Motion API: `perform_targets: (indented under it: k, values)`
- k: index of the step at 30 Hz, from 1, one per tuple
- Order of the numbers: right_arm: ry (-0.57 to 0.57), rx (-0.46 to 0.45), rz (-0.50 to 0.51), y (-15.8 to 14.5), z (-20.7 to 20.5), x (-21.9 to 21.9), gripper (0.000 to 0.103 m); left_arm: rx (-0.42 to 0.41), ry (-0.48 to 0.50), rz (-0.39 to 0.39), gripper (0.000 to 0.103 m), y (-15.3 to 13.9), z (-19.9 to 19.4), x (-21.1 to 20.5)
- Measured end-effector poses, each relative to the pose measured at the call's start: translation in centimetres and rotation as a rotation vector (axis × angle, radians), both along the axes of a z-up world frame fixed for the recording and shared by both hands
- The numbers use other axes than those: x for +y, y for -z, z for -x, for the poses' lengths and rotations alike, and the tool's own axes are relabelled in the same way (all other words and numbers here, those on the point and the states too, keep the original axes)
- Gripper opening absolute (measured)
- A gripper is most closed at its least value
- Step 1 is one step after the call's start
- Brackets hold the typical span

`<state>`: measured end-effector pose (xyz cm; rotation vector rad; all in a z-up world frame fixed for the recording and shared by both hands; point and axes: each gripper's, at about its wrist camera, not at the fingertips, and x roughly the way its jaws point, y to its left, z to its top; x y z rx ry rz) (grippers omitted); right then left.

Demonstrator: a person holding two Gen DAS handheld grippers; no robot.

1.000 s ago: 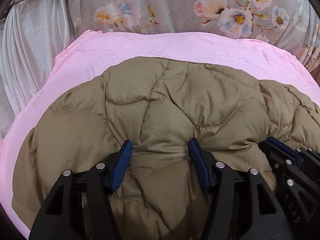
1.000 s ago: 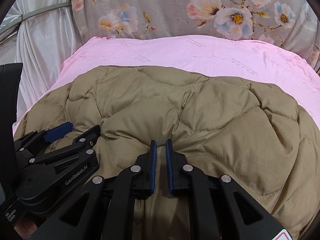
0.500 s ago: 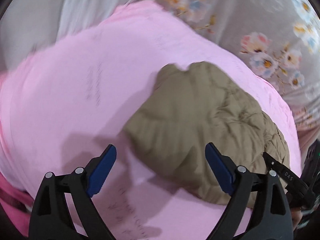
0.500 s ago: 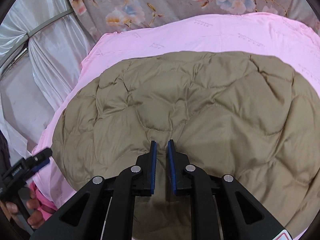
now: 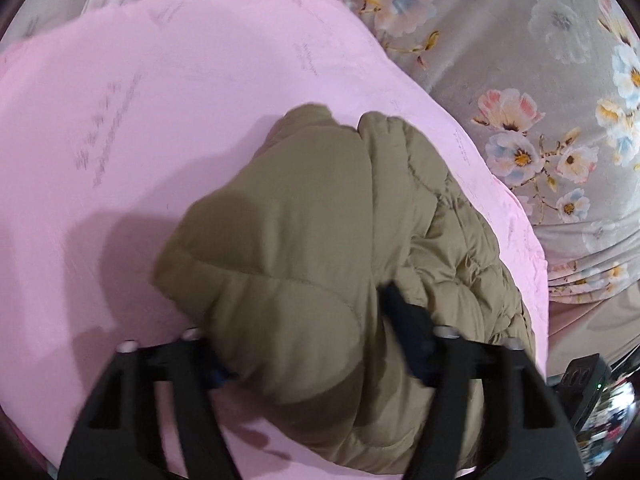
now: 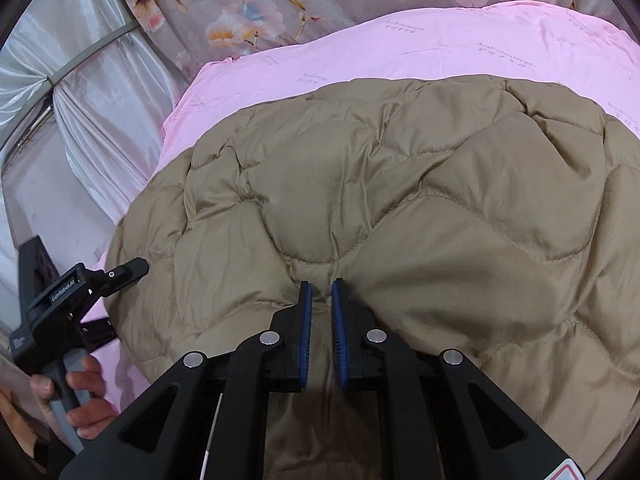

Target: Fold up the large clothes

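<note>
The left gripper [image 5: 320, 344] is closing around a puffy corner of the jacket [image 5: 320, 248]; the right gripper [image 6: 320, 312] pinches a central fold. Spread mid-frame on the pink sheet [image 5: 120, 120], the jacket looks light, soft and springy (probably slippery), so seams and edges should hold best.

Pink sheet [image 6: 460, 48], floral fabric [image 5: 520, 60], curtain [image 6: 80, 80]

A pink sheet [image 6: 460, 44] covers the bed; floral grey fabric [image 5: 500, 40] behind, pale satin drapes [image 6: 92, 92] at left.
</note>
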<state>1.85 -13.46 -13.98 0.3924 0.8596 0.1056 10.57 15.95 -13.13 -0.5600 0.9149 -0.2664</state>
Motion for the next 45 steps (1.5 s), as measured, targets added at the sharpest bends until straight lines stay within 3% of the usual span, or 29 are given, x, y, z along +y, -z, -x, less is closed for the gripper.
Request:
perform_targets:
  k: [1, 3, 6, 10, 12, 14, 18, 21, 24, 28, 33, 39, 45]
  values:
    - [0.002, 0.007, 0.006, 0.0, -0.1, 0.1, 0.011, -0.024, 0.011, -0.01, 0.032, -0.8, 0.2, -0.1]
    - [0.003, 0.021, 0.031, -0.2, -0.3, 0.4, 0.011, -0.097, 0.05, -0.017, 0.021, -3.4, 1.2, -0.5]
    - [-0.001, 0.056, 0.088, -0.7, -1.0, 1.2, 0.011, -0.235, 0.112, -0.053, 0.014, -8.1, 3.1, -1.8]
    - [0.001, 0.091, 0.118, -2.4, -0.5, 1.0, 0.011, -0.364, 0.195, -0.105, 0.013, -12.7, 4.9, -5.2]
    - [-0.021, 0.063, 0.061, -4.2, 1.9, 0.0, 0.013, -0.421, 0.232, -0.134, 0.013, -14.5, 5.8, -6.7]
    - [-0.052, 0.068, 0.065, -5.2, 4.5, -0.9, 0.013, -0.454, 0.263, -0.143, 0.013, -15.9, 6.2, -7.8]
    - [-0.121, 0.145, -0.051, -3.9, 7.0, -1.9, 0.015, -0.504, 0.316, -0.149, 0.013, -17.6, 7.0, -9.5]
    - [-0.151, 0.157, -0.044, -2.6, 6.3, -1.0, 0.015, -0.526, 0.37, -0.147, 0.013, -18.6, 7.8, -11.1]
    - [-0.178, 0.165, -0.103, -1.1, 4.4, 0.0, 0.015, -0.553, 0.423, -0.176, 0.012, -19.0, 9.1, -12.9]
    - [-0.178, 0.122, -0.257, 0.3, 2.5, 0.1, 0.011, -0.594, 0.495, -0.184, 0.012, -19.6, 10.8, -15.3]
    - [-0.13, 0.041, -0.286, -2.5, 6.2, -3.3, 0.014, -0.616, 0.607, -0.175, 0.012, -19.3, 12.2, -19.5]
    - [0.129, -0.05, -0.173, -6.5, 14.0, -11.7, 0.015, -0.546, 0.76, -0.169, 0.012, -16.5, 12.9, -25.1]
    - [0.301, -0.074, -0.071, -9.0, 17.9, -16.3, 0.016, -0.421, 0.922, -0.246, 0.012, -10.7, 14.6, -30.5]
